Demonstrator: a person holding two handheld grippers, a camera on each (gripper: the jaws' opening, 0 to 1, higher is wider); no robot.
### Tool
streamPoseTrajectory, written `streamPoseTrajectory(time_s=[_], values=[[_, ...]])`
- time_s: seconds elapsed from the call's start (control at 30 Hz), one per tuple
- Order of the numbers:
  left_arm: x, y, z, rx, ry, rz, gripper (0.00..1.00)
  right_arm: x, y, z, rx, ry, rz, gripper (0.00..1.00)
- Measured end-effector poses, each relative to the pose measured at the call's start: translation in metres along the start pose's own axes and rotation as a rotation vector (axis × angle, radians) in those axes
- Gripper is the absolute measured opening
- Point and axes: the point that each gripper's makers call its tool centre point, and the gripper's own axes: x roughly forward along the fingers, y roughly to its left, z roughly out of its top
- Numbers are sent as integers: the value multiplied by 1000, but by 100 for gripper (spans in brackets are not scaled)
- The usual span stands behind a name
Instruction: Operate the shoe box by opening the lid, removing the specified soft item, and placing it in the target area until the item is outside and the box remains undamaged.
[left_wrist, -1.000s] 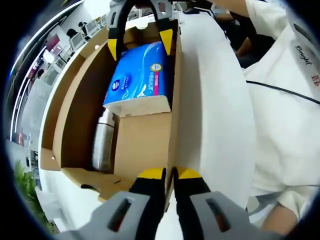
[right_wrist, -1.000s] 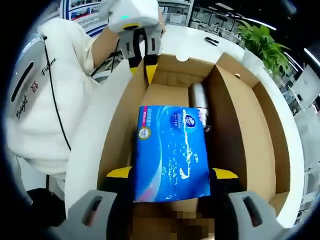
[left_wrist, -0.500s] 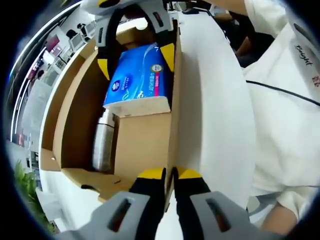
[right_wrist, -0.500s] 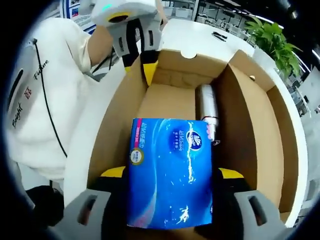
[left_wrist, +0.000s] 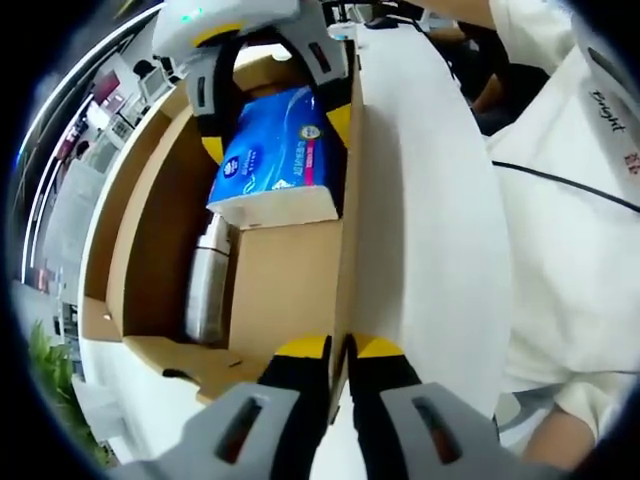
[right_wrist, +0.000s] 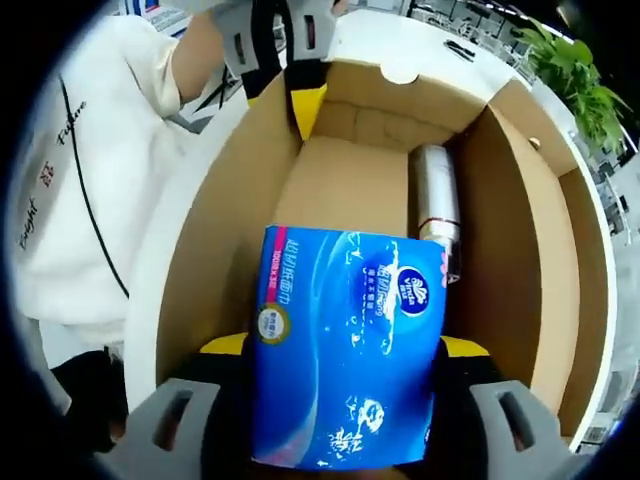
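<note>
**Tissue pack gripped, box wall pinned**

The open brown cardboard shoe box (right_wrist: 520, 230) sits on a white table (left_wrist: 430, 200), its lid folded out on the far side from the person in the white top (right_wrist: 70, 180). Inside the box the blue plastic-wrapped tissue pack (right_wrist: 345, 350) is tilted up off the cardboard floor, its long axis running straight along the right gripper's line of sight. The right gripper (right_wrist: 345, 345) straddles the pack's short width, one yellow-tipped jaw pressed on each side, so it is clamped on the pack. From here the way out looks to be straight up, clear of the walls.

The left gripper (left_wrist: 338, 348) is pinched closed on the edge of the box's side wall, apparently steadying it. Beside the pack a slim silver metal bottle (right_wrist: 435, 205) lies along the inner wall, near but apart from it.
</note>
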Motion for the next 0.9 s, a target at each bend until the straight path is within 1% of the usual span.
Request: streamPoseTrajectory(time_s=[0.1, 0.13, 0.2, 0.27, 0.3, 0.4, 0.63, 0.73, 0.8, 0.83, 0.9], values=[[0, 0, 0, -2, 1, -2, 6, -3, 1, -8, 11, 17, 7, 74], [0, 0, 0, -3, 1, -3, 6, -1, 4, -8, -4, 38, 11, 74], [0, 0, 0, -3, 3, -3, 6, -1, 2, -14, 43, 86, -2, 74], [0, 0, 0, -4, 3, -2, 6, 1, 1, -12, 32, 106, 3, 74], [0, 0, 0, -4, 4, -2, 6, 2, 1, -14, 34, 131, 7, 74], [0, 0, 0, -4, 6, 0, 6, 4, 1, -16, 32, 167, 13, 75], [0, 0, 0, -5, 7, 3, 7, 14, 2, -21, 51, 209, 34, 80], [1, 1, 0, -4, 11, 4, 7, 12, 2, -22, 62, 226, 45, 81], [0, 1, 0, -4, 9, 3, 7, 13, 11, -24, 72, 229, 67, 81], [0, 1, 0, -4, 10, 3, 7, 14, 12, -24, 79, 227, 83, 82], [0, 2, 0, -6, 7, 3, 7, 15, 14, -24, 74, 242, 86, 83]])
